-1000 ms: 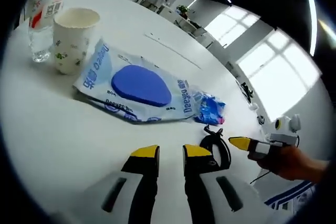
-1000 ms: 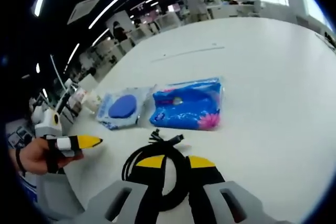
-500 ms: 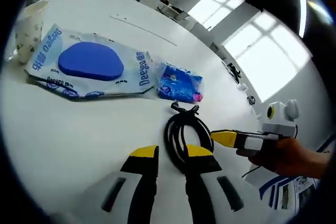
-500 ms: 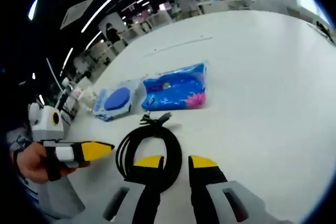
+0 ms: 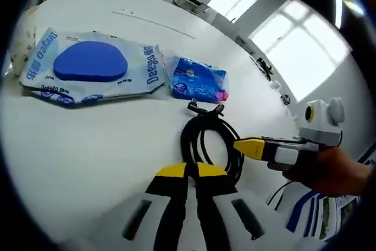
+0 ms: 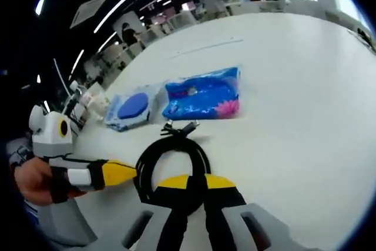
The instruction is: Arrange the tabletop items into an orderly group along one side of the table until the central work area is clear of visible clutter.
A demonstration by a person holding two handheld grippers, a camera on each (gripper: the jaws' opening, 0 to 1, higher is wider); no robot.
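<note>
A coiled black cable lies on the white table. My left gripper has its yellow tips pressed together at the coil's near edge, shut on a strand. My right gripper, held by a hand, touches the coil's right side. In the right gripper view the cable runs between the tips of my right gripper, which is shut on it, and the left gripper meets the coil from the left. Beyond lie a wipes packet with a blue oval and a blue tissue pack.
The wipes packet and tissue pack sit side by side just past the cable's plugs. White table stretches open to the right in the right gripper view. Desks and windows fill the room behind.
Both grippers have gone from open to shut at the cable coil. The left gripper view has moved a little closer to the coil.
</note>
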